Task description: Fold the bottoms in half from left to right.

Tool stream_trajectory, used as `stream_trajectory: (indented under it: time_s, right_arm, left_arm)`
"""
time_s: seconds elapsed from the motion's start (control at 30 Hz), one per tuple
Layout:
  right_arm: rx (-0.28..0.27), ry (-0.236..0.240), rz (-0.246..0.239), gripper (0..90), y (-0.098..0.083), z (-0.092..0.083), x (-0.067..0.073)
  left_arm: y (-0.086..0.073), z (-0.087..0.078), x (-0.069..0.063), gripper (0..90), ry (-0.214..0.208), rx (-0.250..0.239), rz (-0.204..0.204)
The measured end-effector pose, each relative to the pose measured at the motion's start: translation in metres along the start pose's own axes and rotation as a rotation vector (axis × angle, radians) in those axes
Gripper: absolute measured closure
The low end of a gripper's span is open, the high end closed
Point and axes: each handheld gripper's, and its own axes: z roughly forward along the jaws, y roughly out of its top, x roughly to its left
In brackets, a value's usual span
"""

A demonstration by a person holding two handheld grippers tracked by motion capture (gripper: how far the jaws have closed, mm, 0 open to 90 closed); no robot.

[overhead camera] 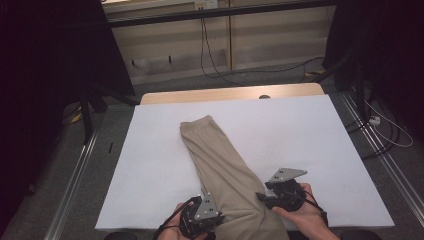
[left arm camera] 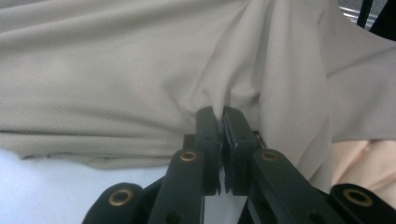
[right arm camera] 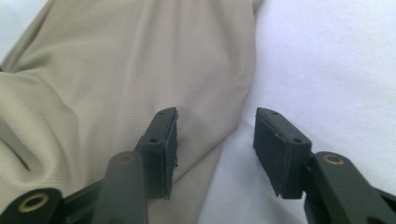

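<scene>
A beige garment (overhead camera: 222,165) was laid on the white-covered worktop (overhead camera: 150,165), its long axis running from about eleven o'clock at the far end to five o'clock at the near edge, where it spilled over towards the person. The left tongs (overhead camera: 212,216) were seen at its near left border, at roughly seven o'clock of the cloth. In the left gripper view, they (left arm camera: 223,122) were pinched tight on a gathered fold of the fabric (left arm camera: 140,74). The right tongs (overhead camera: 262,196) were placed at the cloth's near right border, at about four o'clock. In the right gripper view, they (right arm camera: 215,140) were held partly apart, with the fabric's edge (right arm camera: 130,70) lying under the left jaw and bare worktop under the right; nothing was pressed between the pads. The hem was judged to lie just to the nine o'clock side of the gap, so the right tongs were the ones with a border yet to be caught. No brand, label or legible writing could be made out on the cloth.
</scene>
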Motion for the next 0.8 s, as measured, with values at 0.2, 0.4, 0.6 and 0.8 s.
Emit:
stream_trajectory:
  time_s: [0.2, 0.4, 0.6, 0.8]
  right_arm:
    - [0.013, 0.019, -0.035, 61.6, 0.002, 0.001, 0.004]
    - [0.023, 0.040, -0.020, 69.0, 0.004, 0.002, 0.001]
    - [0.019, 0.093, 0.000, 88.1, 0.003, 0.002, 0.001]
    - [0.027, 0.101, 0.010, 88.7, -0.001, -0.006, 0.006]
  left_arm:
    - [-0.003, -0.005, 0.010, 66.1, 0.021, -0.052, -0.061]
    - [-0.001, 0.006, 0.016, 50.6, 0.040, -0.041, -0.049]
    - [0.003, 0.004, 0.012, 85.0, 0.036, 0.000, -0.003]
    - [0.002, 0.001, 0.015, 86.5, -0.011, -0.004, -0.027]
